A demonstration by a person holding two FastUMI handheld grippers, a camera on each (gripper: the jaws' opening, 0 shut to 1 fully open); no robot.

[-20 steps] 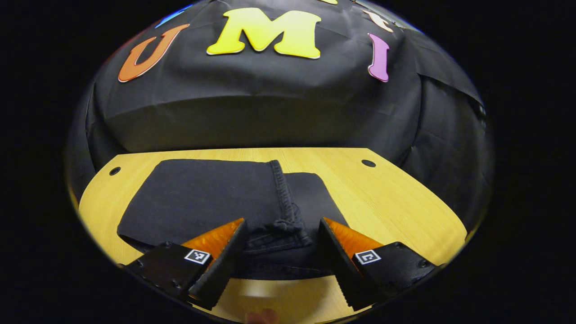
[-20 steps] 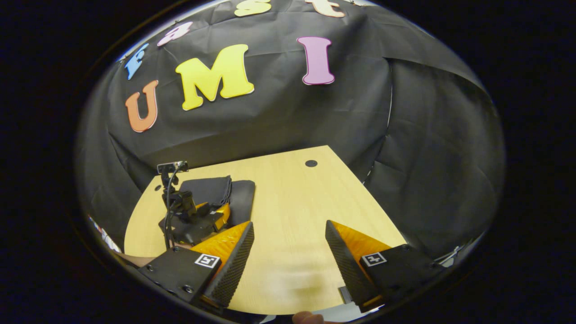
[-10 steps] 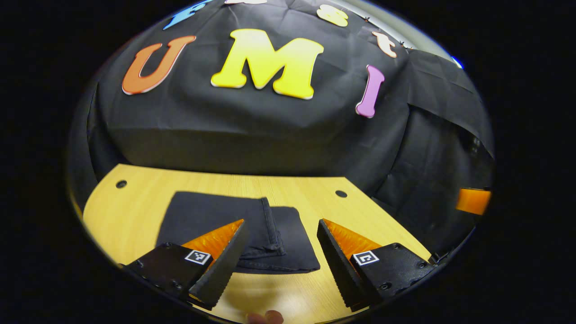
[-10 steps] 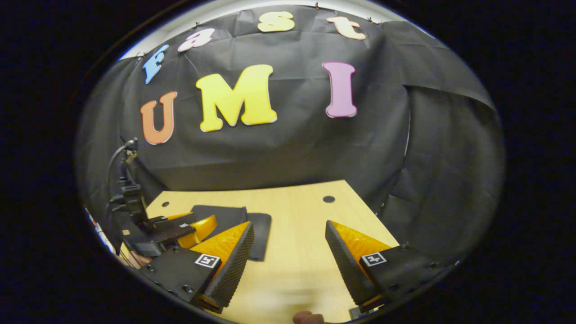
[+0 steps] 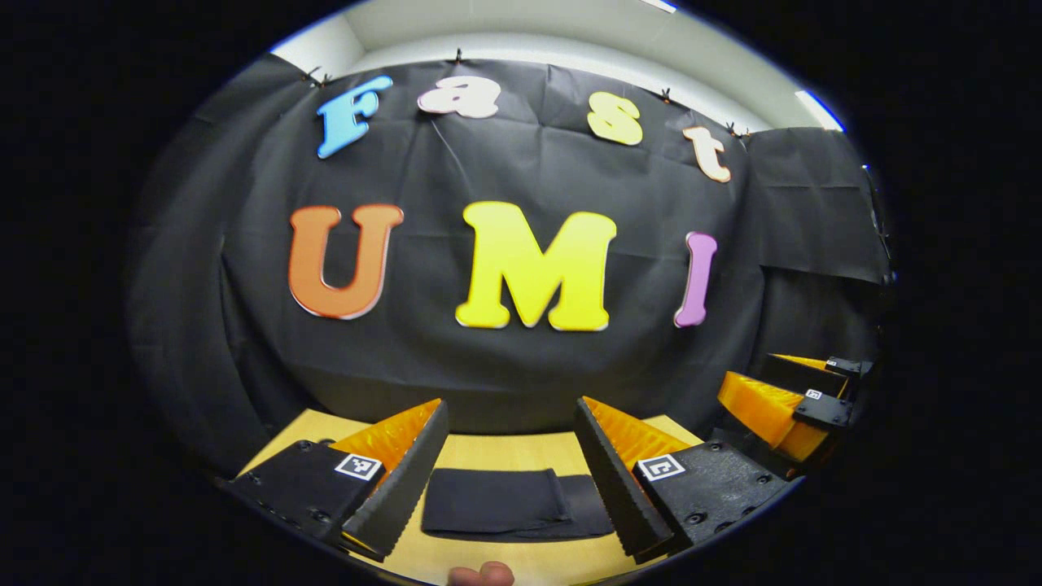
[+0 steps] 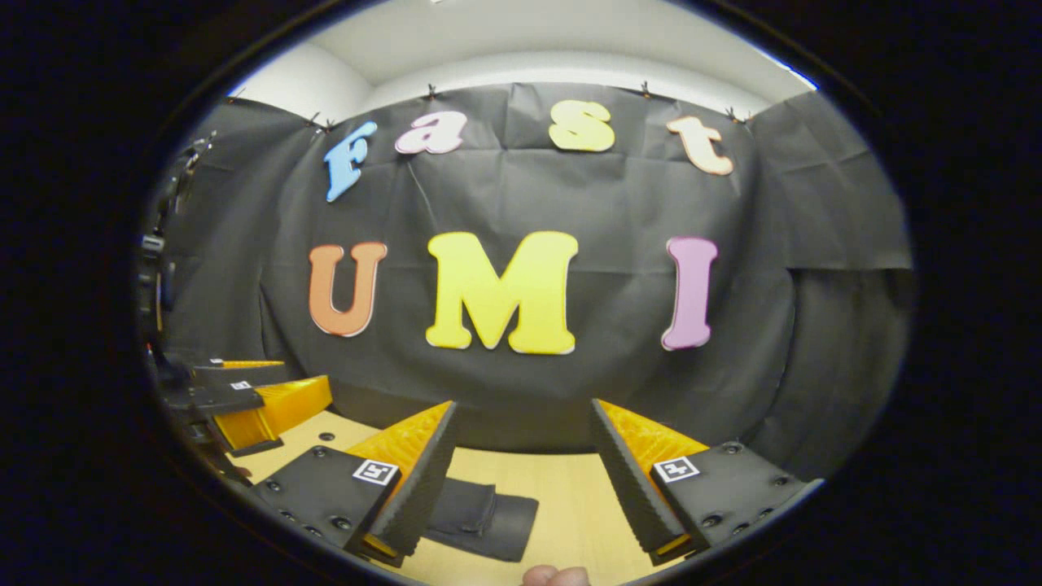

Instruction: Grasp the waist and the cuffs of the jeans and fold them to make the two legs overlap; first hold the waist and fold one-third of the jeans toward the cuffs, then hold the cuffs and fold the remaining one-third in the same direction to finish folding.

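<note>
Worktop: pale wooden worktop (image 5: 505, 452) before black cloth.
Jeans: dark folded denim jeans (image 5: 496, 503); soft, weighty; pinch thick edge.
Jaws: left gripper (image 5: 511, 472), right gripper (image 6: 521, 480) wide apart, empty.

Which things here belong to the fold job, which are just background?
Job: folded jeans, left gripper, right gripper, both open and holding nothing.
Background: wooden table, black cloth wall.
</note>
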